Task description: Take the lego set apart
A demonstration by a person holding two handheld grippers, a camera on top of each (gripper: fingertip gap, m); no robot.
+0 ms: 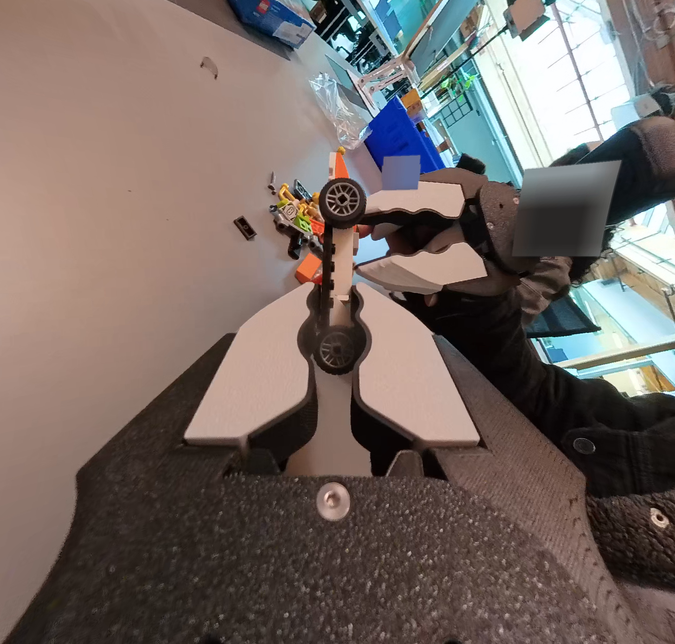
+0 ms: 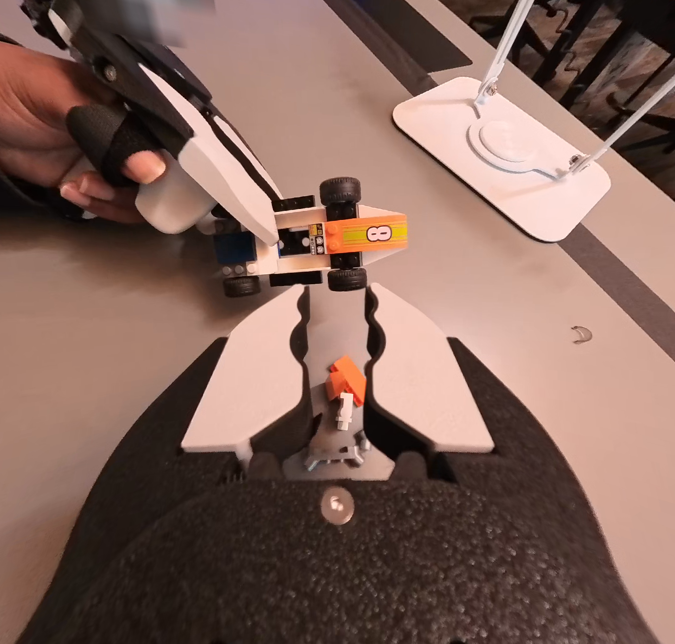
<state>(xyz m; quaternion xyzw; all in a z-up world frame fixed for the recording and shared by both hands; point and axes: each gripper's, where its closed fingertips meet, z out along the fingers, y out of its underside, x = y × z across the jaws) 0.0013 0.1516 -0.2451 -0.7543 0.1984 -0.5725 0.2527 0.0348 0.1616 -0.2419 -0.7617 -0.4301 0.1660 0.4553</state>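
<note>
The left gripper [image 1: 335, 298] pinches the rear of a lego race car [image 1: 338, 257], held above the grey table [image 1: 128, 188]. The right gripper [image 2: 338, 290] (fingers spread, empty) sits just beside the car's front wheel [image 2: 346, 279], square to its long axis.

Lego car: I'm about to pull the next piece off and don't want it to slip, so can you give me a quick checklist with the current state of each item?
1. Left gripper shut on the lego car: ok; its fingers clamp the rear body.
2. Right gripper open to take a part: ok; jaws apart, nothing between them.
3. Right gripper lined up with a part: ok; the front wheel sits just ahead of its fingertips.
4. Front wheel gripped yet: not ok; no contact shows.
5. Car clear of the table: ok; in the left wrist view it is held up off the surface.
6. How firmly the wheel is seated: cannot tell.
</note>
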